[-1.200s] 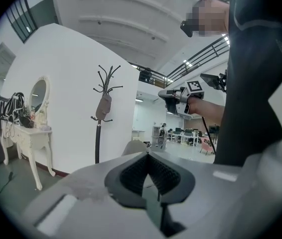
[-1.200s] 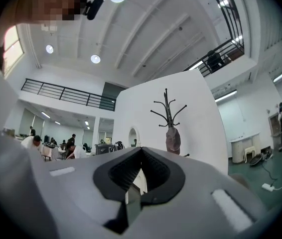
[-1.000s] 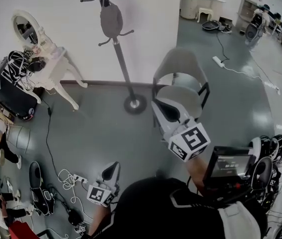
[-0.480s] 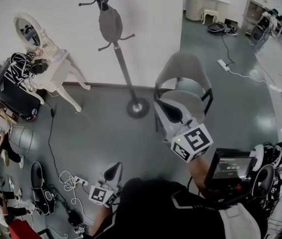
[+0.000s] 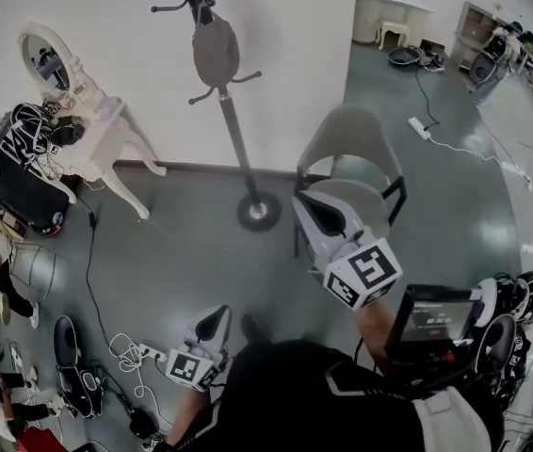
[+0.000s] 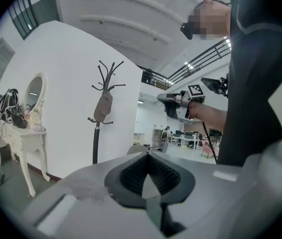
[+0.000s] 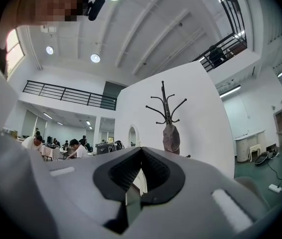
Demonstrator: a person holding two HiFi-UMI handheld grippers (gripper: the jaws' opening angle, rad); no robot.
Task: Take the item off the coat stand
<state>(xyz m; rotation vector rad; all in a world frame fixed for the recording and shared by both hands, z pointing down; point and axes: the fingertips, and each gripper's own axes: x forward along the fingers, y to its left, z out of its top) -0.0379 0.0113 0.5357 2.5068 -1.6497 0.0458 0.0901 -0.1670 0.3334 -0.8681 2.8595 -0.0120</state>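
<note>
Change: the stand [image 5: 235, 139] sits lower in the head view; both grippers have edged toward it.
Item [image 5: 216, 53]: hangs against the stand's upper pole, below the top hooks and above the lower pegs.
Left gripper [image 5: 212, 324]: jaws together, empty (well short of the stand).
Right gripper [image 5: 318, 213]: jaws together, empty.
Handling: probably soft, light fabric; pinch its lower body and lift it clear.

Black top [image 5: 290, 398] (pale piping) — grey left gripper [image 5: 219, 312], right gripper [image 5: 302, 201], black-and-white marker cubes [image 5: 361, 273].
</note>
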